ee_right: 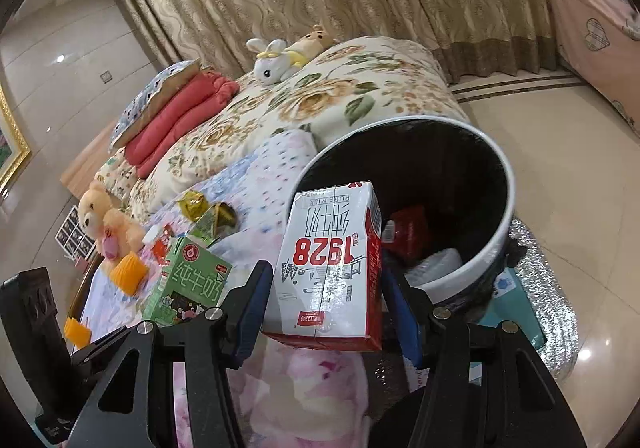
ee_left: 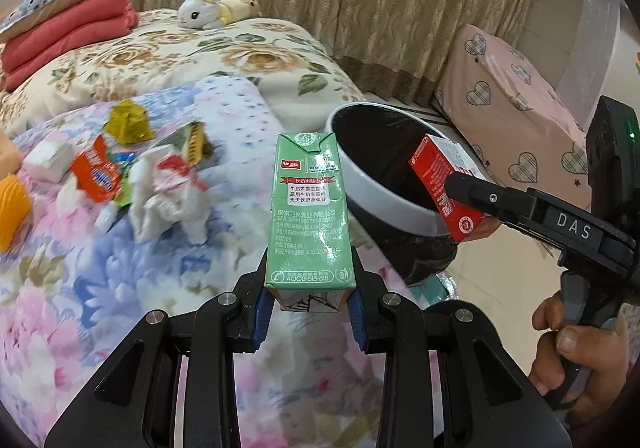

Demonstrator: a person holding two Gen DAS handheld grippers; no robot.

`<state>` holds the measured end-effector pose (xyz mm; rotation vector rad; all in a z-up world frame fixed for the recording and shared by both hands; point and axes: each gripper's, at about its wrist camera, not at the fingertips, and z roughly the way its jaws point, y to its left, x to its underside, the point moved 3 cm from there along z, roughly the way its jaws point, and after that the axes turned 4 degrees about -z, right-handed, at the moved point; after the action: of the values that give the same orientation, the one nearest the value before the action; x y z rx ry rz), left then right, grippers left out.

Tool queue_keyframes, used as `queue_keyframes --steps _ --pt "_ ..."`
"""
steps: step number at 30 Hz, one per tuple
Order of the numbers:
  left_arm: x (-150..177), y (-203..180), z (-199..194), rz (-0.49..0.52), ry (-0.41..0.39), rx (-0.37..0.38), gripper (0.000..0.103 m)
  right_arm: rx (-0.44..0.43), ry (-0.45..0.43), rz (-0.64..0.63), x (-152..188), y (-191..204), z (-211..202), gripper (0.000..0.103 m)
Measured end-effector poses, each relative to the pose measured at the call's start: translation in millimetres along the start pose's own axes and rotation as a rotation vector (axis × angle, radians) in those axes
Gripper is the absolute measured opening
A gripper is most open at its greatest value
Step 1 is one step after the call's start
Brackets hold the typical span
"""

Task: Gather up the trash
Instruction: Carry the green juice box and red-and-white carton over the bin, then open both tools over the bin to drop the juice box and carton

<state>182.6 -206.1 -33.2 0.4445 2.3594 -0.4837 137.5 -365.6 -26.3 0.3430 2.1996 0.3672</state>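
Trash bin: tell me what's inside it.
Inside the trash bin, the right wrist view shows a red packet and something pale and plastic-looking. The red-and-white milk carton covers the near part.

Green milk carton and red-white carton held upright near the black-lined bin; wrappers litter the bed.
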Motion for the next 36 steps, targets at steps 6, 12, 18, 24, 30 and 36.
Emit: queue_keyframes --steps 6,12,18,24,30,36 --pt "-11.7 -16.1 13.2 0.025 0.012 0.02 0.03 0.017 -0.011 0.014 -9.1 -15.5 -2.3 0.057" --pt "-25.2 -31.9 22.6 0.053 0.011 0.031 0.03 0.031 -0.01 0.025 -14.8 -30.2 0.4 0.057" --pt "-39.5 -44.3 33.8 0.073 0.011 0.04 0.03 0.031 0.0 0.038 -20.9 -42.1 6.1 0.057" --pt "-50.5 -51.9 49.0 0.079 0.026 0.047 0.03 0.031 0.01 0.044 -27.0 -48.9 12.7 0.057" --pt "-57.2 -58.0 60.4 0.091 0.042 0.05 0.03 0.033 0.034 0.053 -31.4 -57.3 23.2 0.057" --pt "-62.5 -61.7 69.0 0.105 0.049 0.048 0.03 0.036 0.047 0.064 -34.2 -65.7 30.8 0.057"
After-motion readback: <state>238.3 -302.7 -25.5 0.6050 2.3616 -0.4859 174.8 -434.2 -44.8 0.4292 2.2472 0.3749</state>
